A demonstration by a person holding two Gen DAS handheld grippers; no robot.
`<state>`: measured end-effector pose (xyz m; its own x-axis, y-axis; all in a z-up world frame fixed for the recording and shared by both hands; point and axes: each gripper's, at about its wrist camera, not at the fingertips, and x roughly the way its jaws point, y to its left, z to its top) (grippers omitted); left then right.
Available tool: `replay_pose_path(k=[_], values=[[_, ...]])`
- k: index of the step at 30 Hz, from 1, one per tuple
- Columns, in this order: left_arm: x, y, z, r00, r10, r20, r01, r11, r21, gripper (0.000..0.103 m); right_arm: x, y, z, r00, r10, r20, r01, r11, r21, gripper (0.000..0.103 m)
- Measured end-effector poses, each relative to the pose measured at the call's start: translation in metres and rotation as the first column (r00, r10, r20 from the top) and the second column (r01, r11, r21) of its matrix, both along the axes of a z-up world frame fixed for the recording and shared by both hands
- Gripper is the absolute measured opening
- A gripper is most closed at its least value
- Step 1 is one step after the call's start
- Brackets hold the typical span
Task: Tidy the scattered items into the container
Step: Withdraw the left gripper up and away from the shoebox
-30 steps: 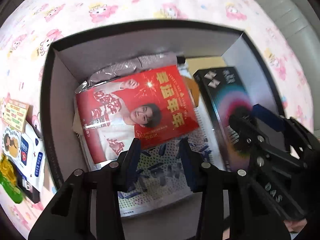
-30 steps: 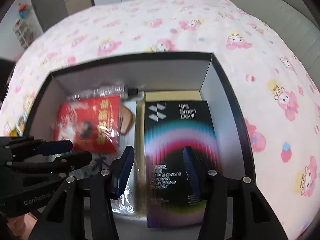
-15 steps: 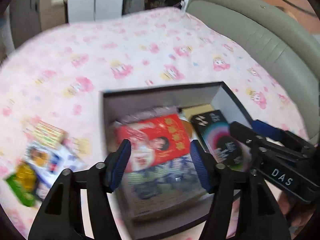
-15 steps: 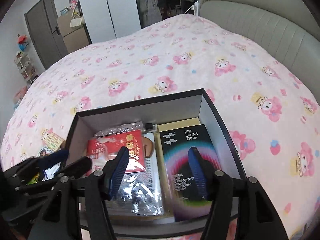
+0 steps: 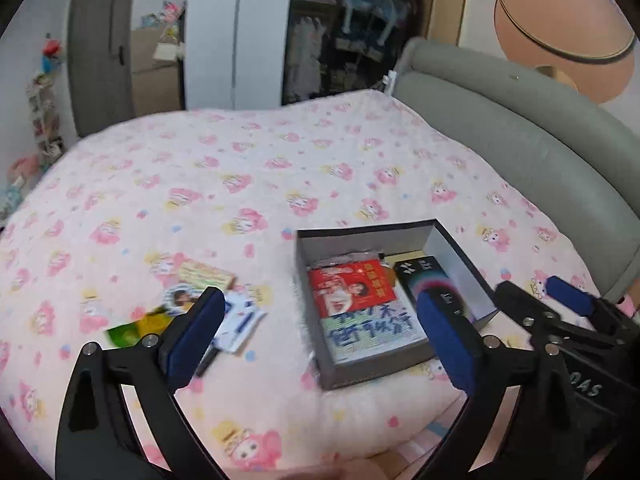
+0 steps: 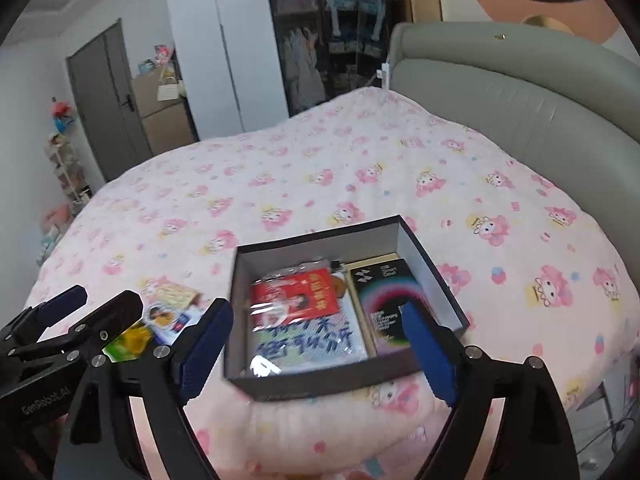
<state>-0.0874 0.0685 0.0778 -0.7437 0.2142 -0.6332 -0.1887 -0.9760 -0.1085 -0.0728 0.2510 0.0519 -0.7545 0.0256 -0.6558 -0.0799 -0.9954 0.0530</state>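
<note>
A dark open box lies on the pink bed near its front edge. Inside it are a red packet, a white packet with blue writing and a black rainbow-printed box. Left of the box lie loose items: a yellow card, white sachets and a green-yellow packet. My left gripper is open and empty, held high in front of the box. My right gripper is open and empty too.
The bedspread spreads wide beyond the box. A grey padded headboard runs along the right. A door, a white wardrobe and shelves with toys stand at the back of the room.
Both grippers have risen and pulled back from inside the box, opening wider. The view now takes in the whole bed and the loose items at the left.
</note>
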Motion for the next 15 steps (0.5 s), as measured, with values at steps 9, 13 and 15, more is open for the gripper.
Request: replay_pose_path(k=[9,13,15], values=[[0.075,-0.024,0.012,0.998,0.008,-0.063,-0.009,1.0,-0.025,0.102,0.076,-0.023,0.026,0.997,0.037,-0.062,-0.035,0.999,0.026,0.086],[0.092,-0.031,0.005,0.998,0.005,-0.067,-0.009,0.999,-0.049,0.102,0.102,-0.02,0.018,0.995,0.012,-0.097,-0.008,0.999,0.037,0.087],[0.096,-0.034,0.001,0.998,0.024,-0.061,-0.027,0.998,-0.057,0.102,0.105,-0.015,0.013,0.996,0.003,-0.084,-0.002,1.0,0.01,0.087]])
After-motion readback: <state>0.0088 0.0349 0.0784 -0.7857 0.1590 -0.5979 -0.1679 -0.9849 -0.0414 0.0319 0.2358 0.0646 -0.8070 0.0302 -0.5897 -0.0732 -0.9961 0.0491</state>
